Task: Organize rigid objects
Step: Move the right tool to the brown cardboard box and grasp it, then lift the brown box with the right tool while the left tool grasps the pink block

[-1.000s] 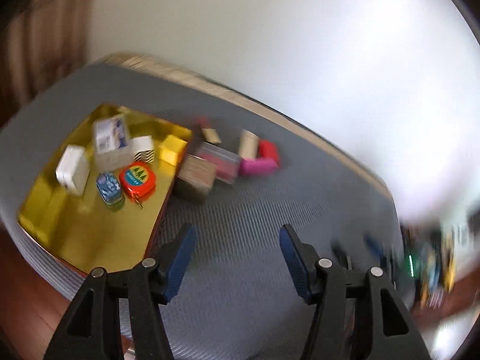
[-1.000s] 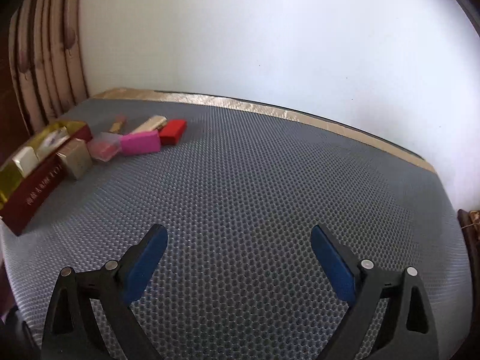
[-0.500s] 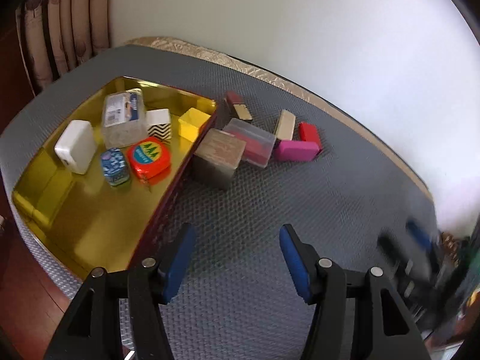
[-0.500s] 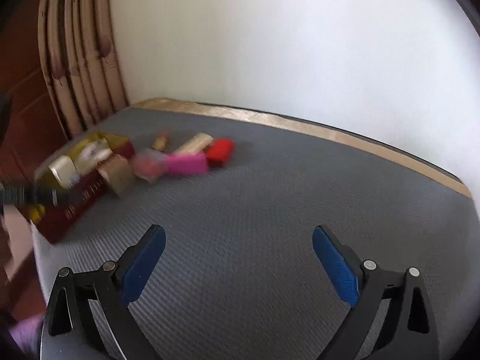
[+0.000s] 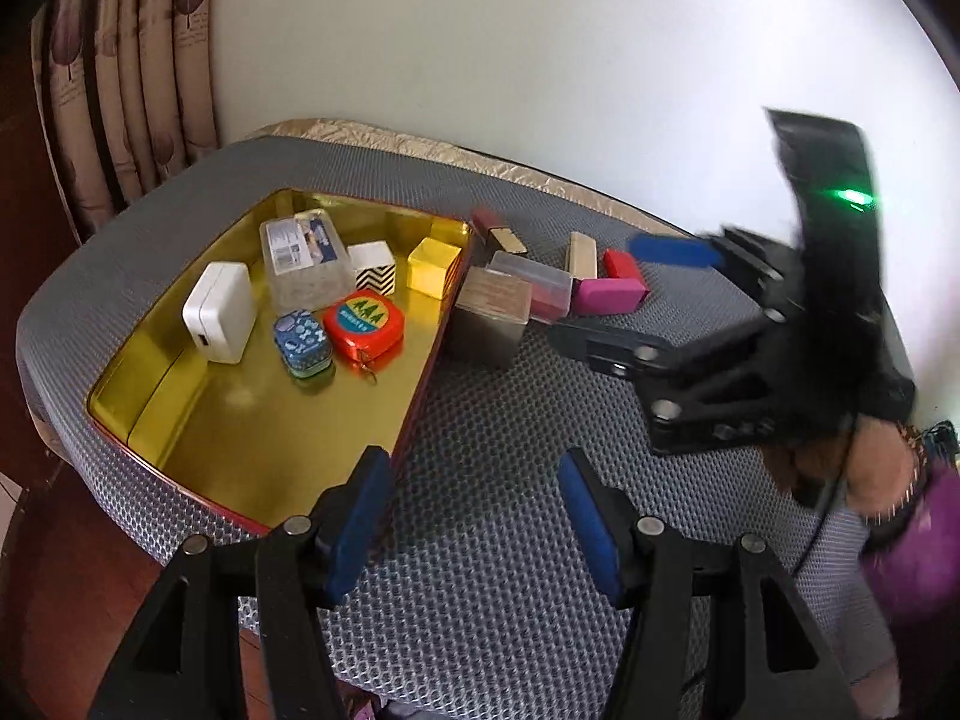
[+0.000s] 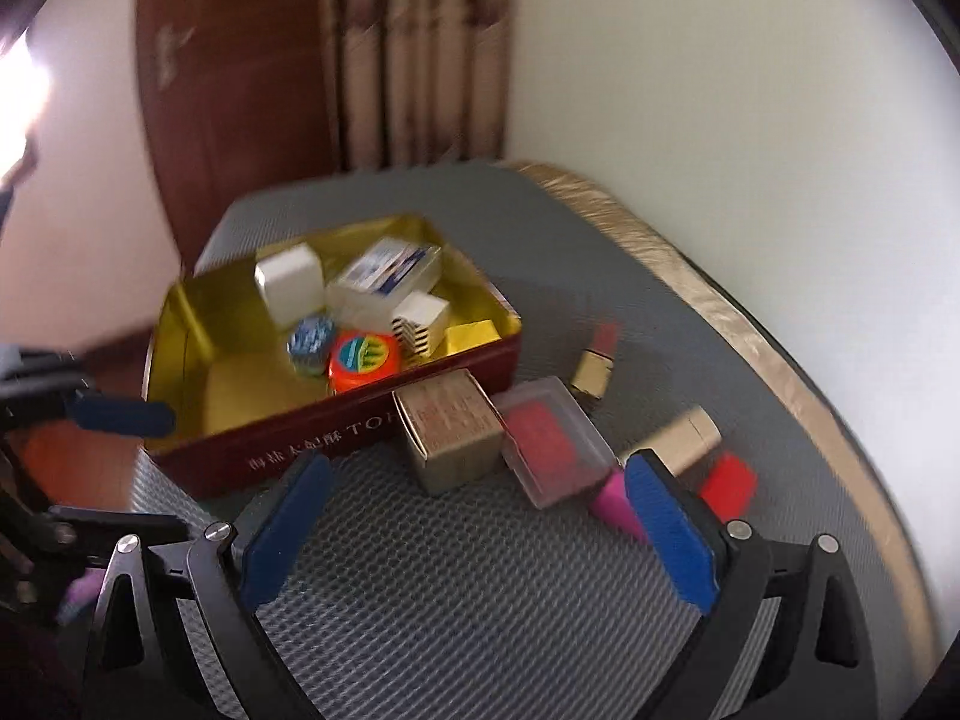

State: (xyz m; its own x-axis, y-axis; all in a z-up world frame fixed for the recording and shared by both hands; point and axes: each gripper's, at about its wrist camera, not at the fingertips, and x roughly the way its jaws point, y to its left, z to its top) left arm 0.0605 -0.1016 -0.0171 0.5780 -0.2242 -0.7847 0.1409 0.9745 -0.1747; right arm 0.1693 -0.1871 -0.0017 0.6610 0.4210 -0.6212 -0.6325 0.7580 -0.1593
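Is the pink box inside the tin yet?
No, the pink box lies on the grey mat outside the tin, beside the red box.

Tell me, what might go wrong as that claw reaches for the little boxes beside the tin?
The loose pieces are packed tightly: the clear box touches the tan carton and pink block, so the open right claw could knock neighbours aside. The carton also leans against the tin, leaving little finger room there. The view is blurred, so aim may suffer.
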